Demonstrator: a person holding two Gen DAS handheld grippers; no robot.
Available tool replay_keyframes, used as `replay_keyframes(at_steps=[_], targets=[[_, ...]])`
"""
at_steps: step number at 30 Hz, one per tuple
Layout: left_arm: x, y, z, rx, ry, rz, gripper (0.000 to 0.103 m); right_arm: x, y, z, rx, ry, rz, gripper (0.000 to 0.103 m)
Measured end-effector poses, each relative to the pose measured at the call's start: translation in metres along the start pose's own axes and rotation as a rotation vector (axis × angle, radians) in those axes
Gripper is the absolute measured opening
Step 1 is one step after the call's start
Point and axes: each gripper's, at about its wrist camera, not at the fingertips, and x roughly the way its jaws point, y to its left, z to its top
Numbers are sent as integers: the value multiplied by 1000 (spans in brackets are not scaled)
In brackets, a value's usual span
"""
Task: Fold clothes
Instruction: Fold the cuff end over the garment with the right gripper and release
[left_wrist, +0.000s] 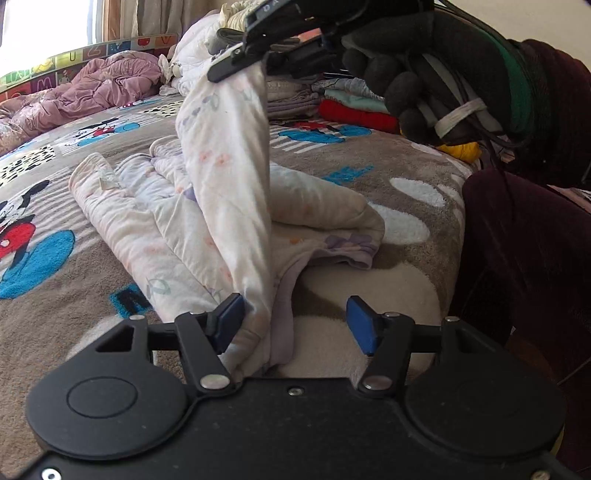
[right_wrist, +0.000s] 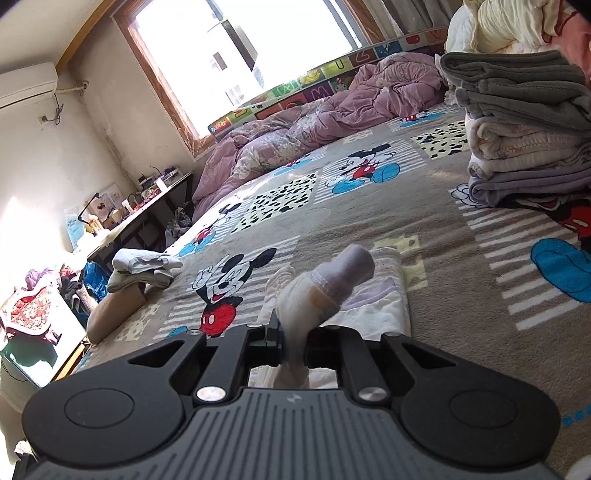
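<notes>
A white padded garment (left_wrist: 147, 221) with a faint pastel print lies partly folded on the cartoon-mouse blanket (left_wrist: 55, 206). In the left wrist view my right gripper (left_wrist: 236, 62), held by a black-gloved hand (left_wrist: 424, 74), is shut on one long limb of the garment and holds it raised above the rest. That limb hangs down to my left gripper (left_wrist: 295, 317), which is open: the cloth brushes the left blue pad (left_wrist: 231, 317) and the right pad stands apart. In the right wrist view the right gripper (right_wrist: 293, 343) pinches the cloth, whose lilac cuff (right_wrist: 343, 277) sticks out past the fingers above the garment (right_wrist: 376, 306).
A stack of folded clothes (right_wrist: 524, 129) stands at the back right, with red (left_wrist: 354, 114) and yellow (left_wrist: 461, 149) items beside it. A crumpled pink quilt (right_wrist: 314, 122) lies by the window. Grey clothes (right_wrist: 144, 269) sit at the bed's left edge; a cluttered desk (right_wrist: 147, 206) is beyond.
</notes>
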Motion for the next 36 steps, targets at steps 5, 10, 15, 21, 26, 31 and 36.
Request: replay_keyframes(at_steps=[5, 10, 15, 21, 26, 31, 36], targets=[[-4, 11, 0, -66, -23, -38, 60, 60, 35, 9, -126, 72, -68, 12], [-15, 35, -4, -231, -80, -88, 60, 95, 45, 14, -129, 131, -48, 38], [-17, 47, -7, -302, -95, -100, 60, 73, 29, 32, -98, 17, 57, 57], [-20, 51, -5, -353, -109, -103, 60, 105, -4, 35, -75, 161, 59, 58], [-22, 56, -8, -374, -119, -110, 61, 146, -2, 23, -115, 310, 62, 58], [-22, 56, -8, -370, -108, -112, 61, 161, 10, 10, -183, 354, 49, 24], [-21, 56, -8, -366, -101, -113, 61, 140, 9, 17, -144, 273, 105, 12]])
